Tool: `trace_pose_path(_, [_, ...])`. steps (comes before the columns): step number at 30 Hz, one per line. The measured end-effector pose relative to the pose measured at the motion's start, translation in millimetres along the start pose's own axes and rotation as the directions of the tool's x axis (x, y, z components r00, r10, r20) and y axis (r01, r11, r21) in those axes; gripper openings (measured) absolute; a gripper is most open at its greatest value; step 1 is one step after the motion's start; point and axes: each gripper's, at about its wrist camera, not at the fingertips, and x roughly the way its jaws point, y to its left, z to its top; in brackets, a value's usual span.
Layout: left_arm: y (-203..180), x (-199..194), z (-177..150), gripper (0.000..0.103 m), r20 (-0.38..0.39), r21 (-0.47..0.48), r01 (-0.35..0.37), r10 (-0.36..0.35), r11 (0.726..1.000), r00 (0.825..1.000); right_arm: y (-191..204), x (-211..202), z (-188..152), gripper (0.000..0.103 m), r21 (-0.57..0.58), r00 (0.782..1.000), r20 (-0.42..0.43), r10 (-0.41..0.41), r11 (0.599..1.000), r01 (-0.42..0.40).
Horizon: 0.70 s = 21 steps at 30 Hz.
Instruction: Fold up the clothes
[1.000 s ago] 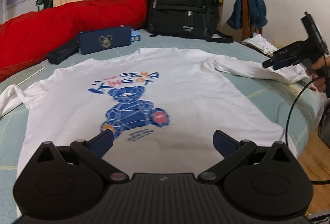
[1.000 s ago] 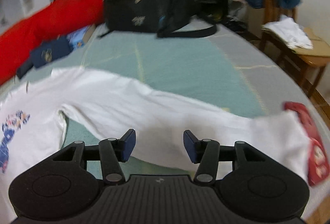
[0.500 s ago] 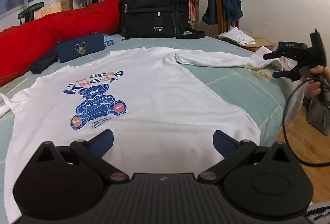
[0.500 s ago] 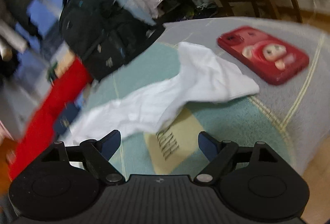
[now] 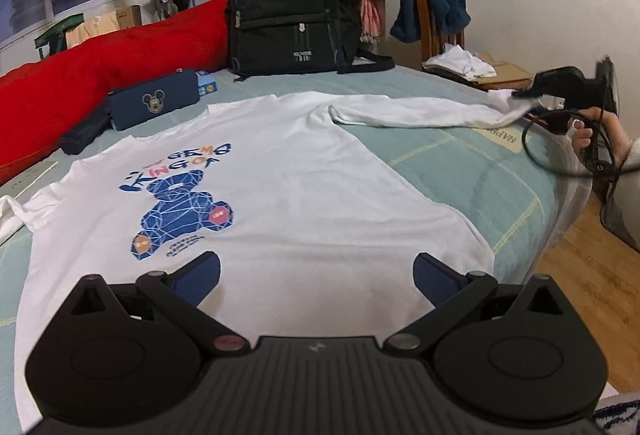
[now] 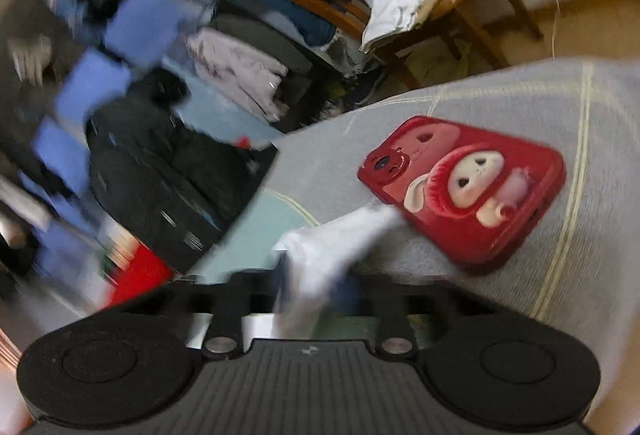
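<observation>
On bed (image 5: 460,171): white shirt (image 5: 280,187) flat, bear print up.

White bear-print shirt (image 5: 288,195) flat on bed, face up, sleeve (image 5: 412,115) outstretched.

We find the right wrist view smeared with blur, so the right gripper (image 6: 316,291) fingers are vague around the white sleeve (image 6: 332,247) and the backpack (image 6: 168,175) lacks detail. The shirt (image 5: 300,195) hem hides behind the left gripper (image 5: 316,271).
</observation>
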Motion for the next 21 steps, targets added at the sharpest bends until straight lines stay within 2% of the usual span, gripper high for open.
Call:
trace_pose_path(3, [-3, 3, 1, 0.102, -0.01, 0.011, 0.001, 0.0, 1.0, 1.0, 29, 3, 4, 0.017, -0.19, 0.994, 0.041, -0.098, 0.976, 0.104])
trace_pose_path(10, [-5, 9, 3, 0.102, -0.013, 0.013, 0.013, -0.013, 1.0, 1.0, 67, -14, 26, 0.017, -0.442, 0.98, 0.143, -0.136, 0.878, 0.186])
trace_pose_path(11, [-5, 9, 3, 0.102, -0.013, 0.015, 0.015, -0.015, 1.0, 1.0, 65, -15, 26, 0.018, -0.463, 0.978, 0.142, -0.155, 0.863, 0.204])
trace_pose_path(14, [-3, 11, 1, 0.102, -0.016, 0.013, 0.021, -0.02, 1.0, 1.0, 48, -23, 21, 0.038, -0.475, 0.958, 0.131, -0.257, 0.831, 0.288])
trace_pose_path(17, [2, 14, -1, 0.102, -0.025, -0.005, 0.024, -0.024, 1.0, 0.999, 27, -28, 22, 0.041, -0.44, 0.896, 0.171, -0.411, 0.781, 0.442])
trace_pose_path(18, [4, 15, -1, 0.102, -0.027, -0.01, 0.027, -0.027, 1.0, 0.999, 24, -31, 24, 0.041, -0.424, 0.881, 0.191, -0.433, 0.773, 0.472])
trace_pose_path(19, [5, 16, -2, 0.102, -0.03, -0.016, 0.03, -0.031, 0.999, 0.999, 25, -33, 27, 0.041, -0.42, 0.883, 0.198, -0.426, 0.777, 0.469])
trace_pose_path(21, [5, 19, -2, 0.102, -0.034, -0.017, 0.035, -0.035, 0.999, 0.999, 40, -31, 30, 0.041, -0.457, 0.91, 0.184, -0.371, 0.787, 0.414])
